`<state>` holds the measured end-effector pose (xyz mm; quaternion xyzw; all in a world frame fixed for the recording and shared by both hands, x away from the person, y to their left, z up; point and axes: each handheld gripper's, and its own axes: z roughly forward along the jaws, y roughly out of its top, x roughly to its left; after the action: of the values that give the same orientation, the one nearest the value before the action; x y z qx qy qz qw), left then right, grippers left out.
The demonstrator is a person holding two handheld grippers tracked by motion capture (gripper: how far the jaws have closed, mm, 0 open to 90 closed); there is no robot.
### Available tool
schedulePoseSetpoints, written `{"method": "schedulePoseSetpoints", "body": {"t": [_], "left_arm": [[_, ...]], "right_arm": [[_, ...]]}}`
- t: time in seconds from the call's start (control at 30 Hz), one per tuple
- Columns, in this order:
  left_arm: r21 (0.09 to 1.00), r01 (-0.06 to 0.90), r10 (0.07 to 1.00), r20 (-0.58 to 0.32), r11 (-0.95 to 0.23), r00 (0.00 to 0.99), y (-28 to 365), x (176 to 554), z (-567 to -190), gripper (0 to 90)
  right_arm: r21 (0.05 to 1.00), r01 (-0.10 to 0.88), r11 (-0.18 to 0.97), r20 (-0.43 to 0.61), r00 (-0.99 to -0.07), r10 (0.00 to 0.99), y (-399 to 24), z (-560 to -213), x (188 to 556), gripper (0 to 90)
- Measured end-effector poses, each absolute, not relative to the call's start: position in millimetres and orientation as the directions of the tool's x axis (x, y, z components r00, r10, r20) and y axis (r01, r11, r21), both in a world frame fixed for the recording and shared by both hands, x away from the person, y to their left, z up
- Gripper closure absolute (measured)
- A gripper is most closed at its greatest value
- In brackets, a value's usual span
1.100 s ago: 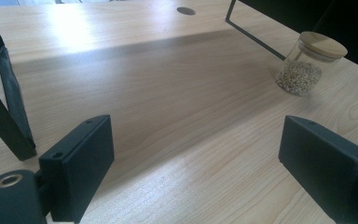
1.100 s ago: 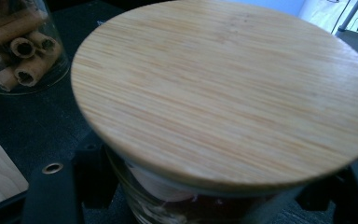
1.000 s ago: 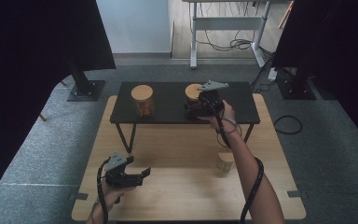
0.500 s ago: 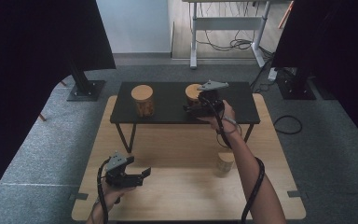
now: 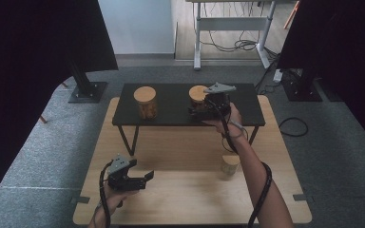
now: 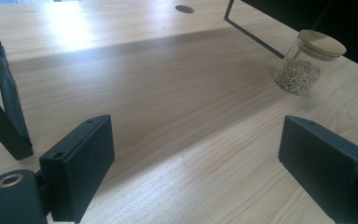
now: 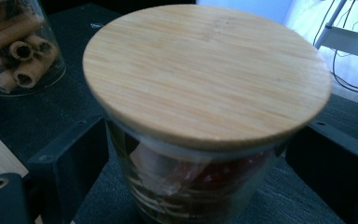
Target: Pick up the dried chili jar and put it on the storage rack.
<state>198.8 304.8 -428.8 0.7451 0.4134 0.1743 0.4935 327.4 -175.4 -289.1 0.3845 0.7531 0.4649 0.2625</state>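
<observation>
Jar of rolled cinnamon sticks, wooden lid on, sitting upright at the left end of the low black bench. Small glass jar of grain, wooden lid on, standing on the light wooden bench, near the black bench's right leg. Grey carpet lying around both. White-framed desk standing beyond, cables hanging beneath it.
</observation>
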Motion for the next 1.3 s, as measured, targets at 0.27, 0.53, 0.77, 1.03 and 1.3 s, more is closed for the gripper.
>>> {"method": "schedulePoseSetpoints", "body": {"t": [0.27, 0.53, 0.77, 1.03, 1.3], "left_arm": [[0.878, 0.445, 0.787, -0.147, -0.175, 0.600, 303.9, 199.6, -428.8, 9.8], [0.880, 0.442, 0.786, -0.145, -0.175, 0.601, 304.0, 199.4, -428.0, 9.8], [0.880, 0.443, 0.789, -0.149, -0.169, 0.596, 305.0, 199.2, -428.8, 9.8], [0.878, 0.445, 0.788, -0.148, -0.174, 0.598, 304.7, 200.8, -429.3, 9.7], [0.878, 0.446, 0.787, -0.149, -0.173, 0.599, 305.4, 201.2, -429.6, 9.7]], "right_arm": [[0.903, 0.331, 0.274, -0.044, -0.565, 0.824, -176.0, -290.9, 318.8, 3.2], [0.910, 0.320, 0.265, -0.046, -0.557, 0.829, -175.4, -291.9, 307.1, 2.4], [0.912, 0.314, 0.264, -0.053, -0.547, 0.835, -174.8, -293.7, 297.4, 1.4], [0.917, 0.297, 0.265, -0.058, -0.560, 0.827, -181.0, -297.0, 283.5, 1.4], [0.921, 0.289, 0.262, -0.055, -0.569, 0.820, -190.9, -303.7, 269.4, 1.4]]}}
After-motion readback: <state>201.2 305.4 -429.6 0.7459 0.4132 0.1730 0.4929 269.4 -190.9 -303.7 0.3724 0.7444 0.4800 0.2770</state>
